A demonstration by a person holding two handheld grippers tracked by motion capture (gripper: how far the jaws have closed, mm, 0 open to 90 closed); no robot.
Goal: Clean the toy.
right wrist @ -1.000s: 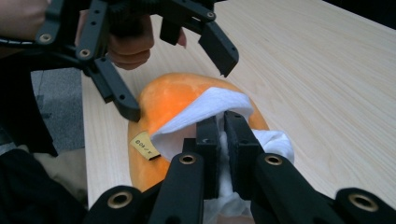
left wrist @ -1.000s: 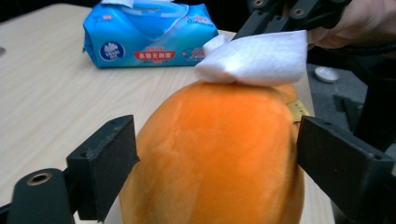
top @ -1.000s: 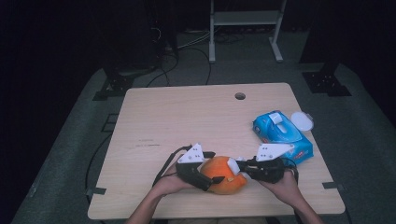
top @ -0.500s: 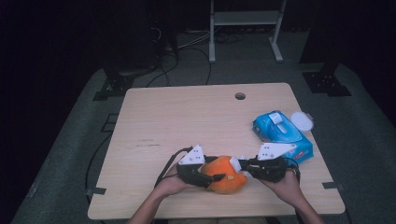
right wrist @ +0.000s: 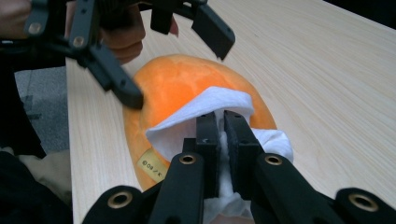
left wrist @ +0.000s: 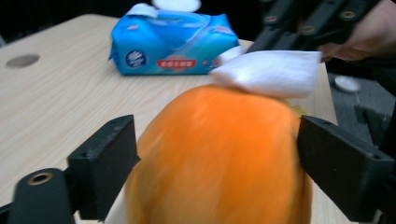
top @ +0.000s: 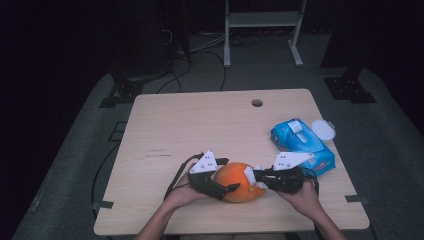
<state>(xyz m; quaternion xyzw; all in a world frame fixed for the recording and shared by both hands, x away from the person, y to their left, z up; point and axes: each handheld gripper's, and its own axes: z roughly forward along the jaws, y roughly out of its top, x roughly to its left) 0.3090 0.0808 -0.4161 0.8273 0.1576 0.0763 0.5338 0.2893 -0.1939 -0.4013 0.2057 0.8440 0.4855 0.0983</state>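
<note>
Orange toy [top: 239,181]: lies near the table's [top: 200,125] front edge, between both grippers
White wipe [right wrist: 205,109]: draped on the toy; pinched by the right gripper [right wrist: 223,128], jaws narrow
Left gripper [left wrist: 215,154]: jaws wide, one either side of the toy
Wipes pack [top: 302,145]: near the table's right edge

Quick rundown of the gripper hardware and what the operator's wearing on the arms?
Both are matte black. The left claw has flat, blocky jaw pads on bars with brass-coloured pivot bushings; the right claw is the same build. Each carries a pale three-cornered plate on top with small dark dots, and a black cable trails from each. The forearms are bare, with no sleeves or gloves in view.
</note>
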